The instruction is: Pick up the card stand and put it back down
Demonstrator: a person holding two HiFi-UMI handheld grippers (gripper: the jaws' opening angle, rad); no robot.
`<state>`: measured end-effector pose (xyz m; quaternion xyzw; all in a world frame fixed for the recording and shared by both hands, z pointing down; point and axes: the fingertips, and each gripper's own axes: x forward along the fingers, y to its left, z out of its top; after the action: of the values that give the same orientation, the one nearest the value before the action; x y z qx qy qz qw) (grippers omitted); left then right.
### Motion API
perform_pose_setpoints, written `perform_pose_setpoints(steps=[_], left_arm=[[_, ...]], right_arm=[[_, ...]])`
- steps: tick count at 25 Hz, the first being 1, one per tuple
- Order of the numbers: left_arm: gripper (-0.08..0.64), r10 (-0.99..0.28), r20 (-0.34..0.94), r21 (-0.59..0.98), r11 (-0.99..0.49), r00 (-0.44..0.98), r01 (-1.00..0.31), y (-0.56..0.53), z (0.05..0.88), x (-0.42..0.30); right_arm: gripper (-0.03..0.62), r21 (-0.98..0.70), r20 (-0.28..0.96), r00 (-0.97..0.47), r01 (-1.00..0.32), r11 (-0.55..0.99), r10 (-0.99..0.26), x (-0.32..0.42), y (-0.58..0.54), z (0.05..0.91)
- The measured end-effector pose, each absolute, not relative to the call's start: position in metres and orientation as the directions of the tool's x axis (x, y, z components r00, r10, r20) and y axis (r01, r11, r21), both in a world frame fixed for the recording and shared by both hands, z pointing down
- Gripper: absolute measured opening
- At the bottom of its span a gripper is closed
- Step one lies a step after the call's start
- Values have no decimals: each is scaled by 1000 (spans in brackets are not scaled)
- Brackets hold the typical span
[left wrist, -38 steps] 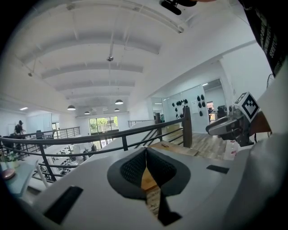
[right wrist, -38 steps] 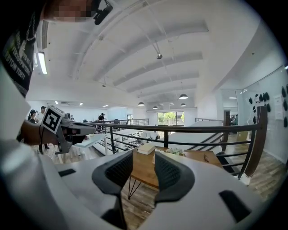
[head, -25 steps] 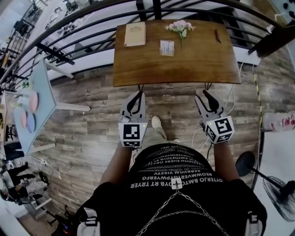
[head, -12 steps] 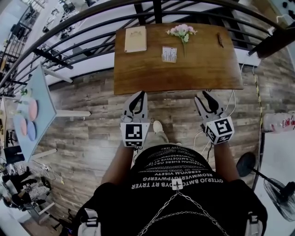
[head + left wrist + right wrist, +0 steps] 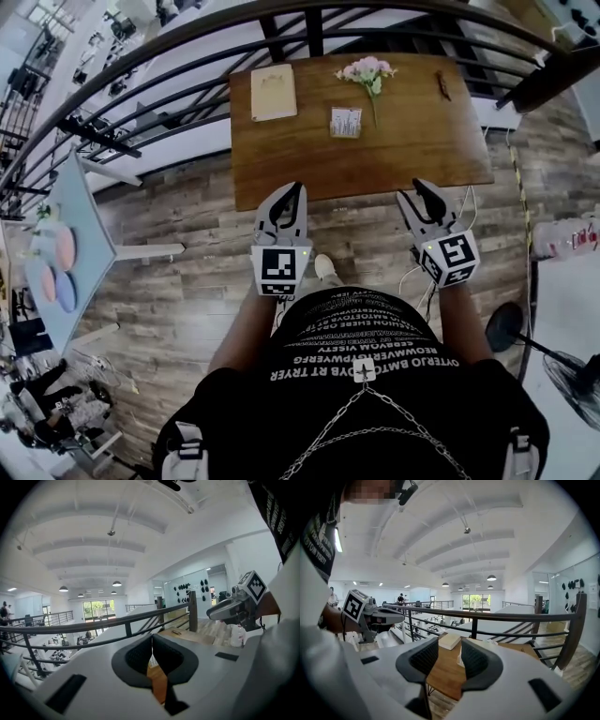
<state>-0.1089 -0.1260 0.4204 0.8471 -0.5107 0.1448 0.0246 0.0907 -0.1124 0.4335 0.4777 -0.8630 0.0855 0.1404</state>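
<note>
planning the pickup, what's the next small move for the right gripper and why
Probably carry the right gripper forward over the table toward the card stand: its jaws are apart and empty, and the stand sits well beyond them, mid-table.

The card stand stands on the bench, ahead of and between the left gripper and the right gripper. A notebook lies beyond the left fingers, flowers behind the stand, and a stick beyond the right fingers.
</note>
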Motion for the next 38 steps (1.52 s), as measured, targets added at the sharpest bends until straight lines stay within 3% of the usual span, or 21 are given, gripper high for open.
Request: perform_pose_setpoints(steps=[19, 38], left_arm=[[28, -830, 249, -66, -529, 499, -846, -167, 417, -133], [28, -850, 282, -96, -487, 445, -868, -214, 428, -134]], right_arm=[[145, -4, 342, -431, -889, 457, -835, 76, -136, 425], [144, -78, 380, -494, -859, 506, -782, 78, -210, 460]])
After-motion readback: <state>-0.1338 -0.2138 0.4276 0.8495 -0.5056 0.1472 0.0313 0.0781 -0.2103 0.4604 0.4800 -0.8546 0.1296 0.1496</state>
